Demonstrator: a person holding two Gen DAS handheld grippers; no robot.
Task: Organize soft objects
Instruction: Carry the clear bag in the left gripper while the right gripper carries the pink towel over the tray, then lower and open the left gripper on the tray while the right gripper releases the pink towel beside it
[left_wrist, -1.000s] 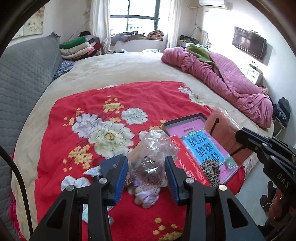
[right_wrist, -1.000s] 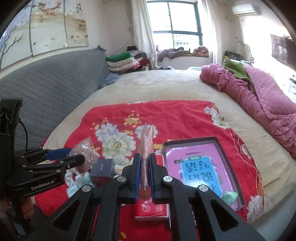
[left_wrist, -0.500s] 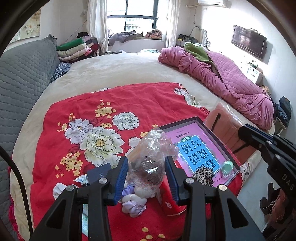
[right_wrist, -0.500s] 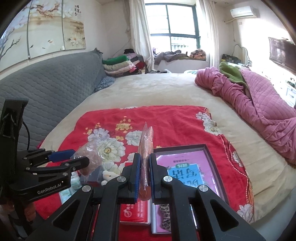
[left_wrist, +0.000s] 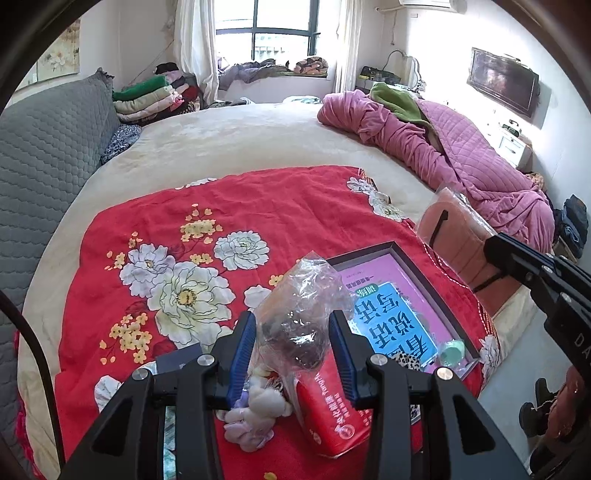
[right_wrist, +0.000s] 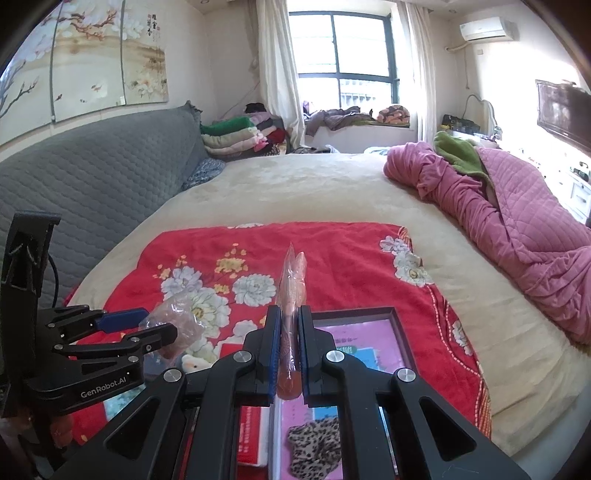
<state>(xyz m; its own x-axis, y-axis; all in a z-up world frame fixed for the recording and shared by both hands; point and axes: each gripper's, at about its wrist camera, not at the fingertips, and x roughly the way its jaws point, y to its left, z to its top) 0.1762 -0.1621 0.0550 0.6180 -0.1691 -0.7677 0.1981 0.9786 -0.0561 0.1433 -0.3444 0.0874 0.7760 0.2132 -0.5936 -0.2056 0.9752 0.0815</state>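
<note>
Since the earlier frames both grippers have travelled across the bed with their loads, so that the red floral blanket (left_wrist: 155, 258) has slid toward the left of the left wrist view and the shallow box with a pink and blue book (left_wrist: 399, 314) now sits right of centre instead of at the frame's right edge. The left gripper (left_wrist: 291, 345) is clamped on a crumpled clear plastic bag (left_wrist: 299, 314) holding something dark brown, its blue pads pressing the bag from both sides in the lower middle of that view. Below the bag a pale lilac plush toy (left_wrist: 255, 413) lies on the blanket beside a red tissue pack (left_wrist: 332, 410). A leopard-print cloth (left_wrist: 402, 360) and a mint-green round item (left_wrist: 452, 349) rest at the box's near edge. In the right wrist view the right gripper (right_wrist: 289, 354) is closed tight on a flat clear packet with an orange-pink item inside (right_wrist: 291, 291), which stands upright out of the jaws at frame centre. The same packet appears at the right of the left wrist view, held out over the blanket's edge. A crumpled pink quilt (right_wrist: 517, 206) lies at the upper right of the bed, and folded blankets (right_wrist: 236, 136) are stacked by the window.
</note>
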